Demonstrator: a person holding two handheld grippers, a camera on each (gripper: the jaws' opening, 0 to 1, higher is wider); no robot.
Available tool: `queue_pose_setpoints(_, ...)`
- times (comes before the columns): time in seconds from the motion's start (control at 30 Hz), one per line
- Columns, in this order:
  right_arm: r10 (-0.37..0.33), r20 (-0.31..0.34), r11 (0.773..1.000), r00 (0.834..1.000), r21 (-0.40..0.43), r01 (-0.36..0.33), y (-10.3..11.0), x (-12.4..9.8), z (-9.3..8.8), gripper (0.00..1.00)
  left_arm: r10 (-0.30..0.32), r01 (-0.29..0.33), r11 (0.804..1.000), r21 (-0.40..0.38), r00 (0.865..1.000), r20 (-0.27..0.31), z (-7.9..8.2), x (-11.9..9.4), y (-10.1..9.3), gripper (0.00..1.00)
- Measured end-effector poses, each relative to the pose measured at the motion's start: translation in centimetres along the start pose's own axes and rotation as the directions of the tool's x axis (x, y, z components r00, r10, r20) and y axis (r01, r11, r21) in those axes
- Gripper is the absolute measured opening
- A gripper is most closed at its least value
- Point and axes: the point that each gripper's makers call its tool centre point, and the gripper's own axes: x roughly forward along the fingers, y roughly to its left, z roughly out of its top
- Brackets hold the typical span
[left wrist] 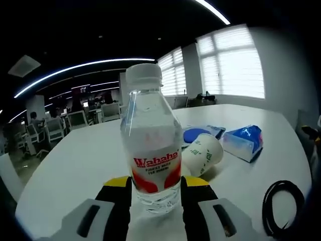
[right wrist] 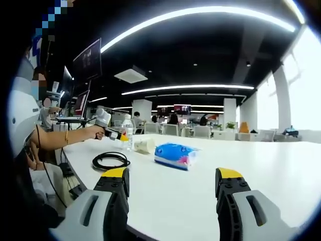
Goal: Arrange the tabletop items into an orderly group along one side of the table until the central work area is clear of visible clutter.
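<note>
2 yellow-tipped jaws of the left gripper clamp the base of an upright water bottle on the white table, just beside a tipped paper cup and near a blue tissue pack and black cable coil, while the right gripper hovers with jaws wide apart, holding nothing.

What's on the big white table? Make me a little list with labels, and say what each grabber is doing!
table: white, round-edged
water bottle: upright, white cap, red label
left gripper: jaws closed on the water bottle's base
paper cup: lying on its side beside the bottle
tissue pack: blue, lying flat
blue lid-like thing: behind the cup, unclear
black cable: coiled near the table edge
right gripper: open, holding nothing
</note>
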Motion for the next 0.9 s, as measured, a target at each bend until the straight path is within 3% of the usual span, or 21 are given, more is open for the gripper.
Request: queue_pose_setpoints(0.9,-0.029,-0.006,1.0,1.0,0.001,0.029,-0.8,-0.4,-0.1,0.67,0.031,-0.031,0.999,-0.011,0.999,0.029,0.6,2.1,0.5,0.38)
